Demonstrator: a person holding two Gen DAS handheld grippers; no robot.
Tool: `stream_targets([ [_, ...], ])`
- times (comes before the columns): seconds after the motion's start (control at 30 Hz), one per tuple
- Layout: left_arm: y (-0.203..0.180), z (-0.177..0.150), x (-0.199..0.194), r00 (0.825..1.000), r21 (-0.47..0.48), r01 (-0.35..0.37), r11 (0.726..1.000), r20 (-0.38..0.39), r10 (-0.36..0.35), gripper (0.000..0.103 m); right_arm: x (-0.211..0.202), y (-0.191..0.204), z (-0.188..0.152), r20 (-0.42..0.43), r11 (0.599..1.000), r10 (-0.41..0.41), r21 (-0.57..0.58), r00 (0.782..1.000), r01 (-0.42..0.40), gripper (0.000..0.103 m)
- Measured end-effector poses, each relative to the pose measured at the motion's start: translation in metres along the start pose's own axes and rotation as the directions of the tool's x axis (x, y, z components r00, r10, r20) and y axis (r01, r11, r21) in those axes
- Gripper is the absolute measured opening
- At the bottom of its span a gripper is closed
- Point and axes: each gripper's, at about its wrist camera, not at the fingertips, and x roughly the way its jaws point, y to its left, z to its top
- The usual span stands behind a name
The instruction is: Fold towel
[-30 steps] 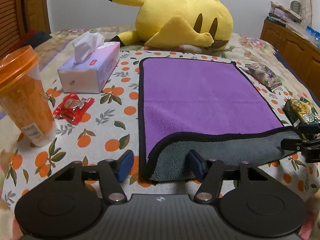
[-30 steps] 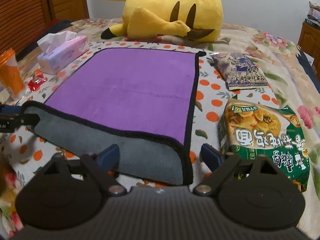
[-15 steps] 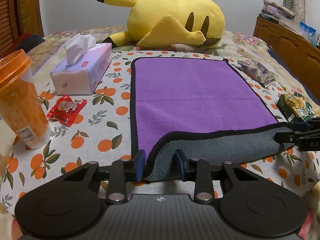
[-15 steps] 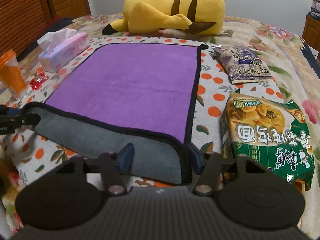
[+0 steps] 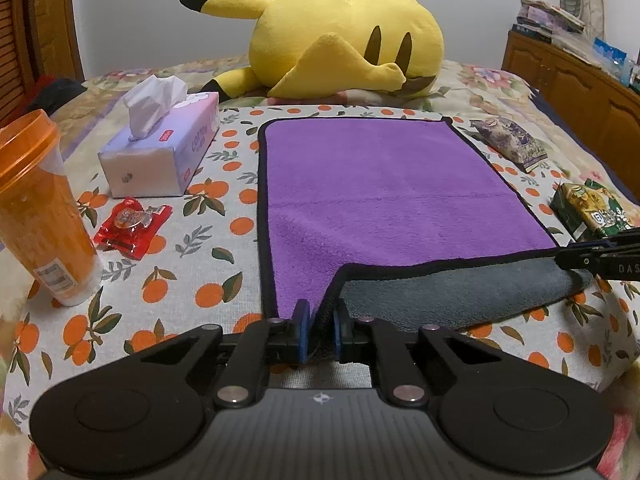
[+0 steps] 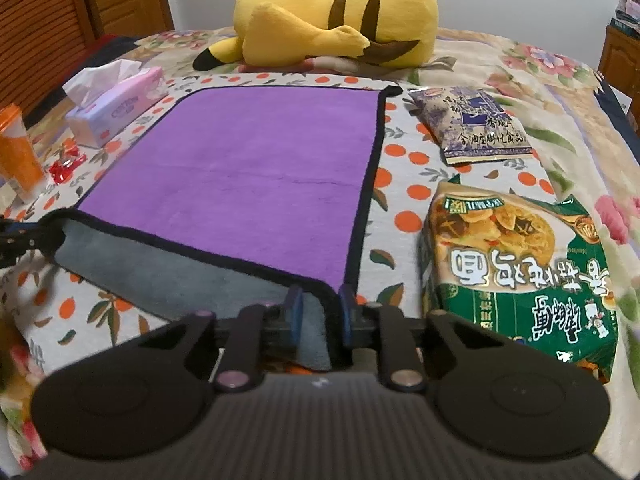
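This is a bedroom in a home. A bed (image 6: pixel 520 60) with a flowered cover is filling most of both views, and a big yellow plush toy (image 5: pixel 344 44) is lying across its far end. An orange-print cloth (image 5: pixel 168 264) is covering the near part, with a tissue box (image 5: pixel 160 156), an orange cup (image 5: pixel 40 208) and snack packets (image 6: pixel 516 256) sitting on it. A wooden dresser (image 5: pixel 572 84) is standing along one side, carrying what are probably stacked books, and wooden louvred doors (image 6: pixel 40 24) are showing behind.
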Motion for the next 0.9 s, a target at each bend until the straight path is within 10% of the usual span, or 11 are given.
stream_targets([
  [0.07, 0.0, 0.0, 0.0, 1.0, 0.002, 0.0, 1.0, 0.004, 0.0, 0.012, 0.0, 0.0, 0.0, 0.001, 1.0, 0.002, 0.0, 1.0, -0.002, 0.005],
  [0.9, -0.007, 0.017, -0.037, 0.987, 0.027, 0.014, 1.0, 0.16, -0.019, 0.007, -0.023, -0.007, 0.016, 0.166, 1.0, 0.019, -0.01, 0.986, -0.018, 0.005],
])
